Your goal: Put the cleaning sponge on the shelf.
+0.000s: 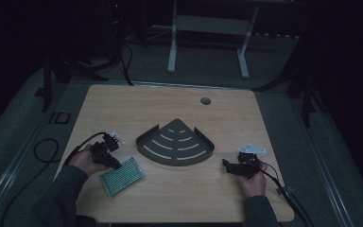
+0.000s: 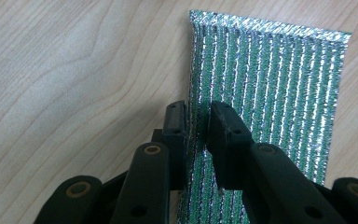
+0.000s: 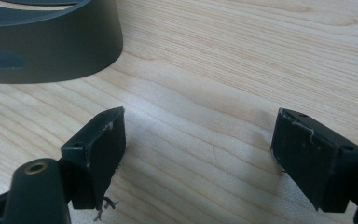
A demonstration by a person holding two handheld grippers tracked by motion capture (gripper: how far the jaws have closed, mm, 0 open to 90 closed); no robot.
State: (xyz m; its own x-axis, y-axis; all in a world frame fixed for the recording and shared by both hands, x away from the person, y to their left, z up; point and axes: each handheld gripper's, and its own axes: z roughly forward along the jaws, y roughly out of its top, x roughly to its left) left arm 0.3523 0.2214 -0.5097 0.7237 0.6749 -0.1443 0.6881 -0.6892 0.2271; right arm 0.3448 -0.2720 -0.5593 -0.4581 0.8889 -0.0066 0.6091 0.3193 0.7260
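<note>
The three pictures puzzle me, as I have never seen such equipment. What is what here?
A person sits at a wooden table, holding a two-jaw tool in each hand. The wide picture comes from a camera overhead. The other two come from cameras riding on each tool. The left tool has its jaws closed on a green and silver scouring pad near the person. The right tool is open and holds nothing. In the middle lies a dark, fan-shaped corner shelf with slots.

Mesh pad [image 1: 122,176] on table [image 1: 170,104], left of corner shelf [image 1: 175,144]
</note>
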